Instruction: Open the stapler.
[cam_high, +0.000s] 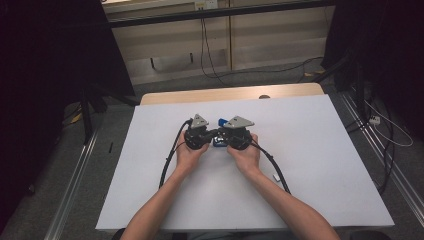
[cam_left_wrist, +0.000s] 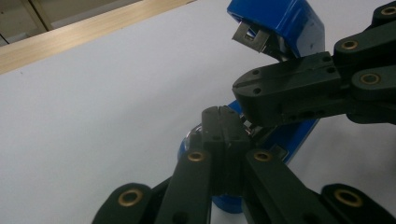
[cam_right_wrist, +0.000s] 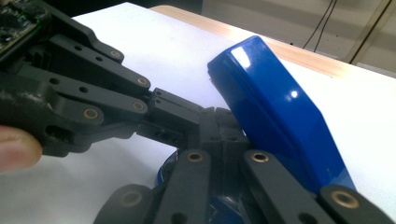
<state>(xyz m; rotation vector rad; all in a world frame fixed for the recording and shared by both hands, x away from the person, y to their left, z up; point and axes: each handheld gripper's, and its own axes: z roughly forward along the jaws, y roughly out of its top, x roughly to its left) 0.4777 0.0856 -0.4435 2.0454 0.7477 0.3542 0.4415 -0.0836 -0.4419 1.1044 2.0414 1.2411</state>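
both hand-held grippers meet over a blue stapler (cam_high: 220, 131) near the middle of the white desk (cam_high: 310, 165), a little toward its far edge. the left hand-held gripper (cam_high: 212, 133) and the right hand-held gripper (cam_high: 221, 134) point at each other, tips almost touching, each held in one of the person's hands.

in the left gripper view the left hand-held gripper (cam_left_wrist: 220, 112) has its jaws pressed together with no gap, tips at the lower part of the stapler (cam_left_wrist: 289, 135), whose blue top (cam_left_wrist: 285, 23) is swung up and open. the right hand-held gripper (cam_left_wrist: 240, 88) comes in from the right, its jaws narrow, tip between the raised top and the base.

in the right gripper view the right hand-held gripper (cam_right_wrist: 222, 114) is likewise closed tight, just beside the tilted blue top (cam_right_wrist: 275, 116); whether either one pinches a part of the stapler i cannot tell.
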